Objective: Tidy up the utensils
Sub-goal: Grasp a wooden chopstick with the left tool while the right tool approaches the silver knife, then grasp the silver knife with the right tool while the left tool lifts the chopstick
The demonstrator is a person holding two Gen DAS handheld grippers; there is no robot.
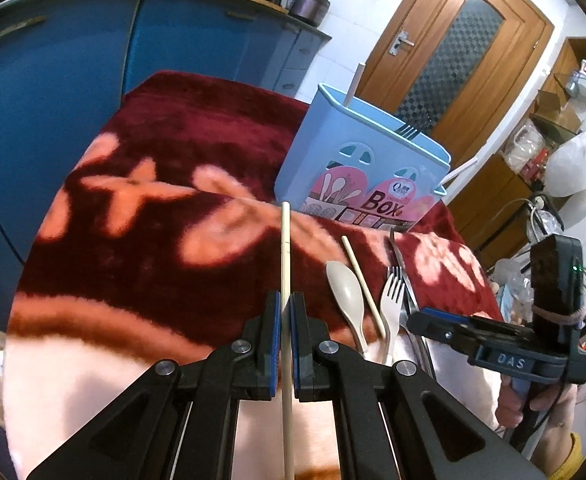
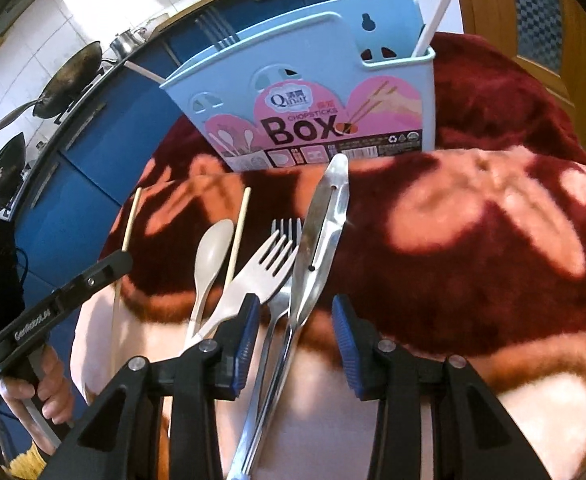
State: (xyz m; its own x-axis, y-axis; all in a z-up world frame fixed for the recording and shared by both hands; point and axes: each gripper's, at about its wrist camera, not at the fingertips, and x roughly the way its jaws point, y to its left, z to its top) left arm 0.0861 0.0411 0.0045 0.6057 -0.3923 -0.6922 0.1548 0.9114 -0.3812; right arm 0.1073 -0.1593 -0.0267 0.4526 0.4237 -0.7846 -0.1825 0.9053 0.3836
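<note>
Chopstick point(image 1: 286, 264), pale wood, is clamped between the blue pads of the left gripper point(image 1: 286, 312); its jaws are closed on the shaft, and the stick runs forward past them above the blanket point(image 1: 133, 208). Right gripper point(image 2: 295, 320) stands with its jaws parted, pads touching nothing; the handles of a steel fork point(image 2: 279, 300) and a steel peeler point(image 2: 325, 216) lie on the blanket in the gap between them. Just left of these lie a beige plastic fork point(image 2: 253, 276), a second chopstick point(image 2: 239, 228) and a beige spoon point(image 2: 211, 252), close together, the plastic fork's tines overlapping the steel fork. All loose utensils rest on the red-and-pink patterned blanket. Beyond them, at the middle of the blanket, the light-blue chopsticks box point(image 2: 305, 92) stands upright, label facing the right wrist camera. One compartment holds a white stick point(image 2: 437, 12) leaning out; dark fork tines point(image 2: 217, 36) rise from the other end. Blue cabinets point(image 1: 73, 80) stand behind the blanket, and a wooden door point(image 1: 461, 40) lies farther back. A person's hand point(image 2: 51, 384) grips the left gripper's handle.
</note>
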